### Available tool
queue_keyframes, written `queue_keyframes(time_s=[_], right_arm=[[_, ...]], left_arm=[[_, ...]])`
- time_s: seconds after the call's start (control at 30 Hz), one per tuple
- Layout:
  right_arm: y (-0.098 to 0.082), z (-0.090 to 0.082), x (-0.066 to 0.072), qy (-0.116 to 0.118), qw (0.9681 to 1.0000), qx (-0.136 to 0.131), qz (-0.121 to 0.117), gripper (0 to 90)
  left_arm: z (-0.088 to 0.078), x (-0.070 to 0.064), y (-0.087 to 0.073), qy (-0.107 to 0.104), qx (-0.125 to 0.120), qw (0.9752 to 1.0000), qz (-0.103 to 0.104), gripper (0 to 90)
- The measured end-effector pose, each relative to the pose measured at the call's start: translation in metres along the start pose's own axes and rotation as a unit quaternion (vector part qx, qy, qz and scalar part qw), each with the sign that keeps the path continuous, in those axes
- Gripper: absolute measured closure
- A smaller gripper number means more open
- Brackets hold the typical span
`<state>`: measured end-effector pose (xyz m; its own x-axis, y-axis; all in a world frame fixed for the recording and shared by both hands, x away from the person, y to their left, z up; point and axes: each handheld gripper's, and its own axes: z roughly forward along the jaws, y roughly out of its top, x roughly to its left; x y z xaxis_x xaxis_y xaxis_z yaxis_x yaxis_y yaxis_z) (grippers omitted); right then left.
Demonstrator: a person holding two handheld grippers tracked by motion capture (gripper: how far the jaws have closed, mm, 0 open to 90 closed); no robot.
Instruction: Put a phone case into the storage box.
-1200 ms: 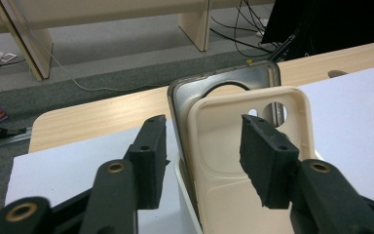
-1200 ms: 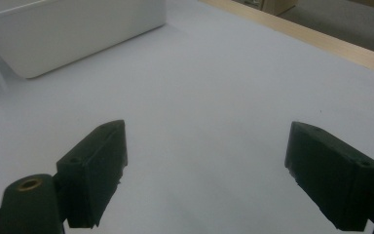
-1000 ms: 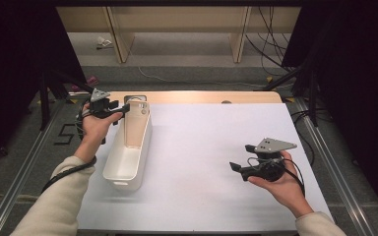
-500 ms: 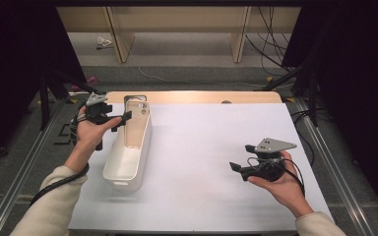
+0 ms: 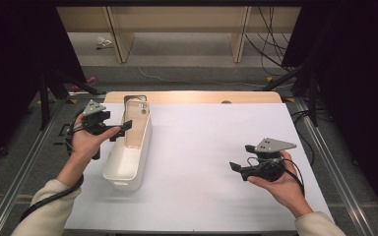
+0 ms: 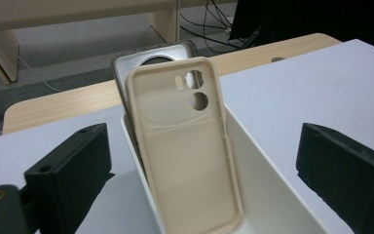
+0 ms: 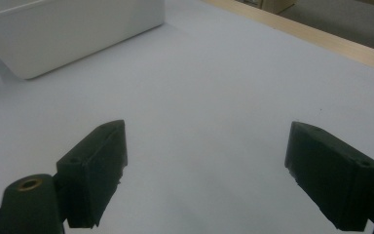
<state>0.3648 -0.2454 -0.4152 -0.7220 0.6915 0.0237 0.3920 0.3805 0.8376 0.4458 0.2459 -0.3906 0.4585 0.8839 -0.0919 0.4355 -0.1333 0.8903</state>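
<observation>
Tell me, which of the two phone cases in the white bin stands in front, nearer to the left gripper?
The beige phone case; the grey case leans behind it, mostly hidden, at the bin's far end.

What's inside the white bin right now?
A beige phone case leans upright in the white bin, with a grey case behind it, mostly covered. The bin's floor under them is hidden.

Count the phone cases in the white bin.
2. A beige phone case leans upright at the far end of the white bin; a grey phone case stands right behind it. Others could be hidden behind them.
</observation>
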Motion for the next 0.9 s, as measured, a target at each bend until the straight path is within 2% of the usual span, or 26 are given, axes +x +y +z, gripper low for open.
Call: queue_keyframes(time_s=[0.37,0.6,0.9], right_arm=[[0.000,0.000,0.000,0.001,1.0000,0.000,0.000,16.2],[0.000,0.000,-0.001,0.000,1.0000,-0.001,0.002,16.2],[0.000,-0.001,0.000,0.001,1.0000,-0.001,0.001,16.3]], left_arm=[[-0.013,-0.014,-0.012,-0.019,0.000,0.9998,0.007,5.1],[-0.018,-0.020,-0.024,-0.019,-0.001,0.9998,0.007,5.2],[-0.028,-0.027,-0.029,-0.025,-0.007,0.9995,0.018,5.2]])
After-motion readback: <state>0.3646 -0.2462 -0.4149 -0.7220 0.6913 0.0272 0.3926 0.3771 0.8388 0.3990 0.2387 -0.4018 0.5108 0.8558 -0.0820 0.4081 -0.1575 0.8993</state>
